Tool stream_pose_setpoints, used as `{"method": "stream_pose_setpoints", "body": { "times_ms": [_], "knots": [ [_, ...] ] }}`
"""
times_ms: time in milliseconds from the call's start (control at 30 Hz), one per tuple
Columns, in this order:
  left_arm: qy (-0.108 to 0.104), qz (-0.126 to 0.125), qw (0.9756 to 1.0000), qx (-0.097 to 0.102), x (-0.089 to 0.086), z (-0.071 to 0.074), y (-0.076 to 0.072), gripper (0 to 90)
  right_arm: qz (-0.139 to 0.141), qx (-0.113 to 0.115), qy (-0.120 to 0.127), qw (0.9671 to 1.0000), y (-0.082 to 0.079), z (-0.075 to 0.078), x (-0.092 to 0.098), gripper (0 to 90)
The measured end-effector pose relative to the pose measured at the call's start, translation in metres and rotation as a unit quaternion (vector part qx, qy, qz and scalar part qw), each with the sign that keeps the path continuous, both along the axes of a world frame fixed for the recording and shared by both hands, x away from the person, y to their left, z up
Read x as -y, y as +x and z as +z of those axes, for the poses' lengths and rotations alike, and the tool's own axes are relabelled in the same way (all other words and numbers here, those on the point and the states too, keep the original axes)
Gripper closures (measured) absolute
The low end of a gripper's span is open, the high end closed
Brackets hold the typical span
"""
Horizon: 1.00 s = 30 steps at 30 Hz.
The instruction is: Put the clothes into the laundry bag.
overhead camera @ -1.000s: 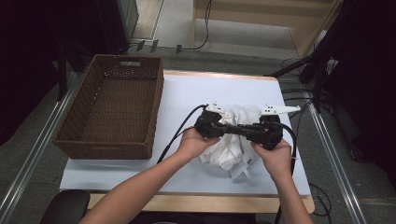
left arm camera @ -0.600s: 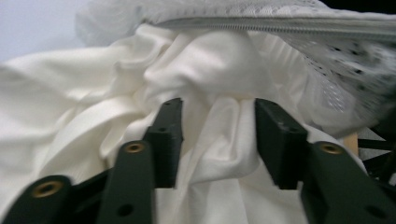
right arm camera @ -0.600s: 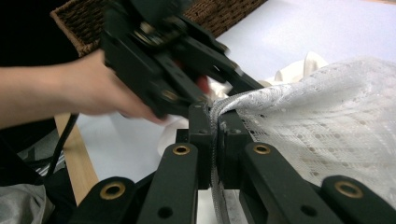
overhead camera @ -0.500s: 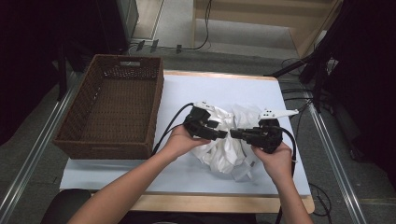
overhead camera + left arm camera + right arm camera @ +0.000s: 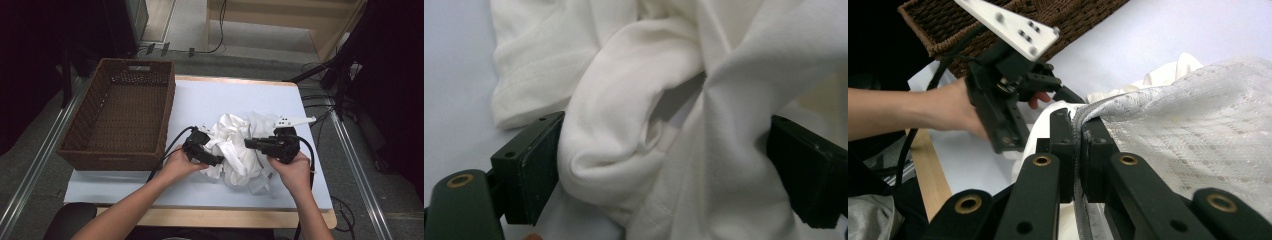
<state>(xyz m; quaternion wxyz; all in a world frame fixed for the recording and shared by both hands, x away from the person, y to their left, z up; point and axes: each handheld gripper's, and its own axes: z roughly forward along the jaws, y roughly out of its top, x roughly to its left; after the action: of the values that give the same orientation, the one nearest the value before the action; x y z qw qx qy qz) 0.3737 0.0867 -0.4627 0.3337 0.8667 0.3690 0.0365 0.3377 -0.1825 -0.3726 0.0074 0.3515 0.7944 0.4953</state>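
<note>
White garment sits crumpled on the pale blue table cover, right of centre, between my two hands. My right gripper has its jaws pressed together on a thin edge of lacy white fabric; in the right gripper view that edge runs straight down between the two pads, and the fabric spreads away to the right. My left gripper has just been opening: its jaws now stand wide, one at each side of the left gripper view, with a thick rolled fold of the garment lying between them. The fold lies against the left pad; the right pad looks just clear of the cloth, so I log no grip there.

In the high view the left gripper lies at the left edge of the pile, with the left hand behind it. The right gripper is at the pile's right side, held by the right hand. A black cable trails from the left gripper toward the table's near edge. The brown wicker basket stands at the left of the table, well apart from the pile.
</note>
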Motion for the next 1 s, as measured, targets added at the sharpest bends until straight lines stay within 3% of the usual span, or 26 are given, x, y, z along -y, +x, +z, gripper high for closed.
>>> {"method": "stream_pose_setpoints", "body": {
  "times_ms": [67, 133, 200, 267, 300, 367, 500, 633, 700, 800, 900, 1000],
  "knots": [
    [0.008, -0.003, 0.9998, 0.016, 0.002, 0.000, -0.003, 19.5, 0.000, 0.000, -0.001, 1.0000, 0.001, 0.000, -0.001, 87.8],
    [0.015, -0.005, 0.9993, 0.035, 0.004, 0.000, -0.005, 33.0, -0.002, -0.001, -0.003, 1.0000, 0.001, -0.001, -0.002, 87.8],
    [-0.013, -0.018, 0.9997, 0.006, 0.003, 0.000, -0.002, 54.1, -0.003, -0.001, -0.004, 1.0000, 0.003, -0.001, -0.005, 87.7],
    [-0.023, -0.030, 0.9992, -0.016, 0.006, -0.001, -0.001, 72.6, -0.004, -0.003, -0.005, 1.0000, 0.004, -0.001, -0.007, 87.7],
    [-0.033, -0.035, 0.9983, -0.032, 0.008, -0.001, 0.000, 75.9, -0.005, -0.004, -0.005, 1.0000, 0.005, -0.001, -0.009, 87.7],
    [-0.062, -0.041, 0.9958, -0.054, 0.009, 0.001, 0.000, 78.7, -0.003, -0.004, -0.005, 1.0000, 0.008, 0.000, -0.013, 87.7],
    [-0.108, -0.036, 0.9920, -0.054, 0.004, 0.018, -0.003, 79.3, 0.001, -0.004, -0.007, 1.0000, 0.017, 0.003, -0.024, 87.8],
    [-0.136, -0.039, 0.9892, -0.038, -0.003, 0.040, -0.009, 79.4, 0.012, -0.001, 0.008, 0.9999, 0.022, 0.013, -0.031, 88.2],
    [-0.152, -0.036, 0.9875, -0.022, -0.006, 0.052, -0.014, 79.4, 0.022, 0.001, 0.031, 0.9993, 0.021, 0.022, -0.036, 88.3],
    [-0.181, -0.039, 0.9828, -0.005, -0.010, 0.068, -0.020, 79.3, 0.046, 0.015, 0.029, 0.9984, 0.016, 0.032, -0.046, 88.3],
    [-0.178, -0.046, 0.9830, -0.005, -0.007, 0.069, -0.022, 79.2, 0.049, 0.016, 0.013, 0.9986, 0.012, 0.030, -0.045, 88.3],
    [-0.170, -0.052, 0.9841, -0.009, 0.002, 0.062, -0.020, 79.2, 0.042, 0.007, 0.022, 0.9988, 0.008, 0.022, -0.034, 88.3]
  ]
}}
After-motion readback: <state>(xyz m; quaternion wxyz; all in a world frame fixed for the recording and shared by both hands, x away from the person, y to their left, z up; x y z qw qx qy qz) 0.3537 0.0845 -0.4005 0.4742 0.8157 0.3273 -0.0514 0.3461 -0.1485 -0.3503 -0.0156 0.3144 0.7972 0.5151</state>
